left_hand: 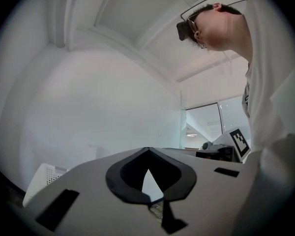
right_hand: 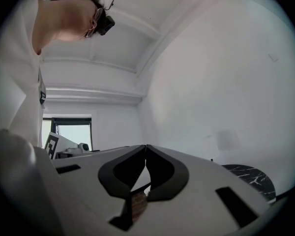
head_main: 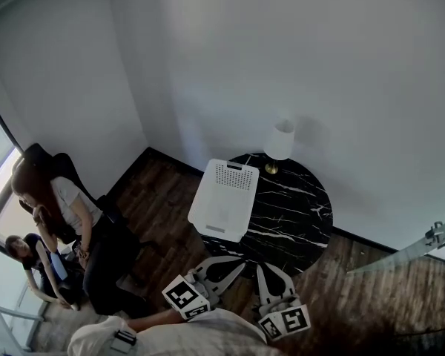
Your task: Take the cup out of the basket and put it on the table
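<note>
You held the left gripper (head_main: 236,264) and the right gripper (head_main: 271,268) low by your body, each with its grey jaws pressed together on nothing, both short of the round black white-veined marble table (head_main: 297,217). The white perforated plastic basket (head_main: 234,176) sat at that table's left edge, well apart from both grippers. No view showed the cup clearly enough to place it.

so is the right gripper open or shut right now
Shut. In the right gripper view the right gripper has its two grey jaws meeting at the tips, with nothing held between them.
</note>
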Action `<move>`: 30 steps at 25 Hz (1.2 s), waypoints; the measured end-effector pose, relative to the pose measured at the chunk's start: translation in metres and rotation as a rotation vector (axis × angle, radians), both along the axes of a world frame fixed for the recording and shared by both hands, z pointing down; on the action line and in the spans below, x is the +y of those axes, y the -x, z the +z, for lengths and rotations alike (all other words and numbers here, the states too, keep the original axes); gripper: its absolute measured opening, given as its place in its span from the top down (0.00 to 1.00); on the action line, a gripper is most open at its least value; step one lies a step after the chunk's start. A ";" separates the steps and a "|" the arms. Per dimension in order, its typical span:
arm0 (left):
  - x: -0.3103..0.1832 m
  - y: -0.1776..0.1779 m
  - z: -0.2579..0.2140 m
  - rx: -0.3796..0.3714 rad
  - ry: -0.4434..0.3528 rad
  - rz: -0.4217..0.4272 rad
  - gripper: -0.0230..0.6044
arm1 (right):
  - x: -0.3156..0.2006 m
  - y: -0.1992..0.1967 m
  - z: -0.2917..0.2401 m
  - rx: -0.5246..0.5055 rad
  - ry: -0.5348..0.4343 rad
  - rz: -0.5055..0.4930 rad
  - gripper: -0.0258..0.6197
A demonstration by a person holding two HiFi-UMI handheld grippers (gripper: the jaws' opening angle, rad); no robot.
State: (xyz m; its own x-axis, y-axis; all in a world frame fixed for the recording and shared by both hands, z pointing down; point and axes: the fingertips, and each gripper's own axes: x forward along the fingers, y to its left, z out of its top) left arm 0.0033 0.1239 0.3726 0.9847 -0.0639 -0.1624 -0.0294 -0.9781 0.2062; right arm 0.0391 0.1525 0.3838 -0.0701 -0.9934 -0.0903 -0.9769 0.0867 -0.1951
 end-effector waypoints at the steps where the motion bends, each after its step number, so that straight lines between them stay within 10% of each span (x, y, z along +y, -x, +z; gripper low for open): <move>1: -0.013 0.004 0.000 0.003 0.004 -0.007 0.95 | -0.012 0.004 0.000 0.003 0.007 -0.008 0.95; 18: -0.201 0.066 0.012 0.030 0.046 -0.117 0.95 | -0.193 0.067 0.006 0.049 0.089 -0.124 0.95; 30: -0.235 0.031 0.009 -0.004 0.028 -0.126 0.95 | -0.223 0.022 0.009 0.020 0.088 -0.089 0.95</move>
